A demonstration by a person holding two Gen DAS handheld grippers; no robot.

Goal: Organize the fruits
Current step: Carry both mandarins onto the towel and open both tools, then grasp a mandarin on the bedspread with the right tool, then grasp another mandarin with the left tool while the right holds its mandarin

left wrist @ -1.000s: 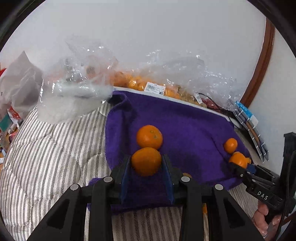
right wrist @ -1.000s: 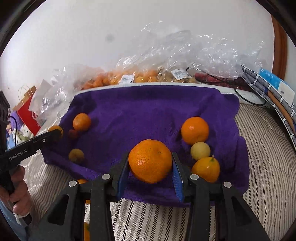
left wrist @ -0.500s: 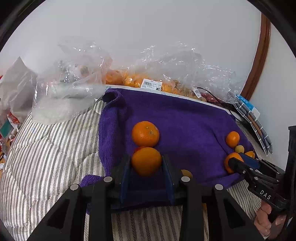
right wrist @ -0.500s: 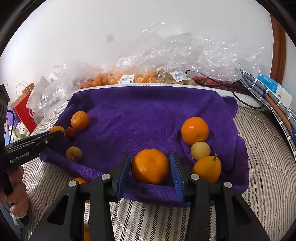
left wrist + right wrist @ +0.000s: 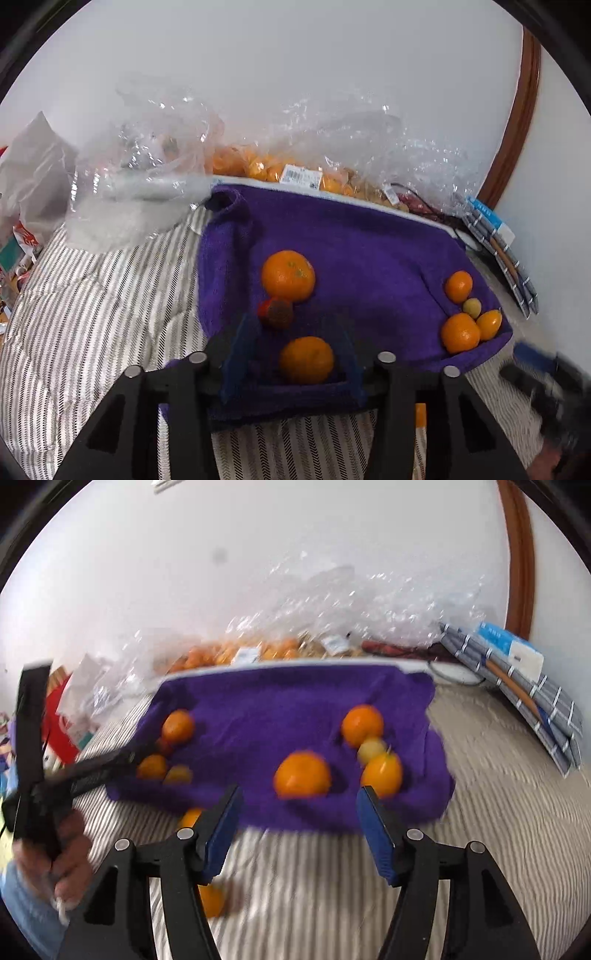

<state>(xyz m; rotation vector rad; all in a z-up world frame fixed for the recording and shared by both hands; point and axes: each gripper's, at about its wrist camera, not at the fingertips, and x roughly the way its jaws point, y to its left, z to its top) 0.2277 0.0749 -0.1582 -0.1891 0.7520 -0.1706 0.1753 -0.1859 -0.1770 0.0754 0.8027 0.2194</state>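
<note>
Orange mandarin [image 5: 306, 359] between parted jaws.

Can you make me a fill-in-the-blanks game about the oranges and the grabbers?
1. The fruits lie on a towel whose colour is ____.
2. The right gripper has its jaws ____, with the orange lying free beyond them.
3. The bedding under the towel has a pattern of ____.

Missing words: purple; open; stripes

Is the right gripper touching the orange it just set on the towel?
Apart. In the right wrist view the right gripper has its jaws spread wide, with purple towel visible between them and the orange.
</note>
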